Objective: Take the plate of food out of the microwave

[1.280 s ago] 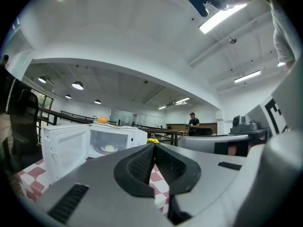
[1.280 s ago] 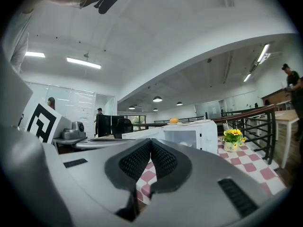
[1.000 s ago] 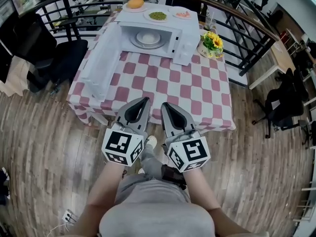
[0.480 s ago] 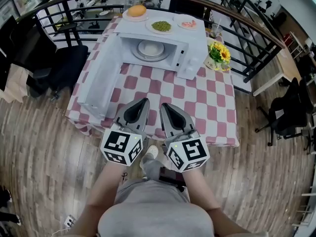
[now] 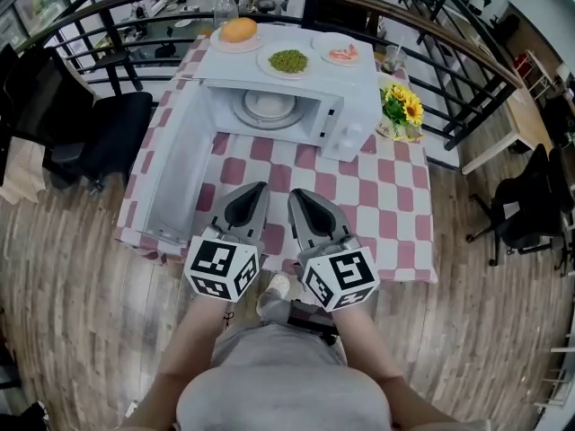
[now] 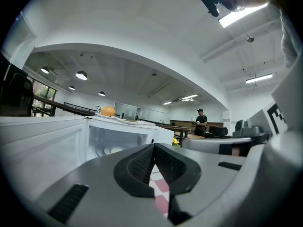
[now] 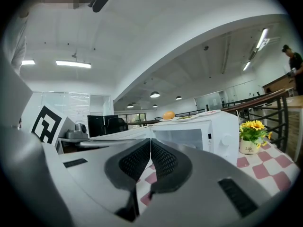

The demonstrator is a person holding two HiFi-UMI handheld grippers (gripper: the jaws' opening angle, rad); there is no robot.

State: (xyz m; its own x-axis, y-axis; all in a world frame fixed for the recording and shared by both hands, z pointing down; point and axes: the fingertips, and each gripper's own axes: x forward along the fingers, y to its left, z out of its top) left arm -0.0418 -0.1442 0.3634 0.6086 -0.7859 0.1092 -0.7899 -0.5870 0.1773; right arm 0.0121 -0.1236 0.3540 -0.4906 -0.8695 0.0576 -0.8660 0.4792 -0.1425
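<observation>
Plate of food [image 5: 268, 106]: white round dish, inside the white box microwave [image 5: 314, 83] on the turntable. The food on it is pale; can't tell what it is.

Microwave stands at the far edge of the red-and-white checked table [image 5: 377, 205]. Its white door [image 5: 175, 169] is already swung wide toward the left edge.

On the microwave's top:
- plate with an orange bun [image 5: 238, 31]
- plate of green food [image 5: 288, 60]
- plate of pink food [image 5: 342, 54]

Pot of yellow flowers [image 5: 402, 108] is just beside the microwave, near the right edge.

Change over the last second: table and microwave have slid nearer and lower in the head view, so the person has stepped up. The near edge now lies under the tools.

Left gripper [image 6: 154, 145] and right gripper [image 7: 150, 140] haven't changed. They're side by side close to the body, over the near edge and well apart from the microwave. On both, the jaws are pressed together with nothing between them.

Read: approach phase. No door step is needed and the cavity is clear to enter. Jaws must part before reaching the plate's rim. Watch the dishes on top when pulling out.
</observation>
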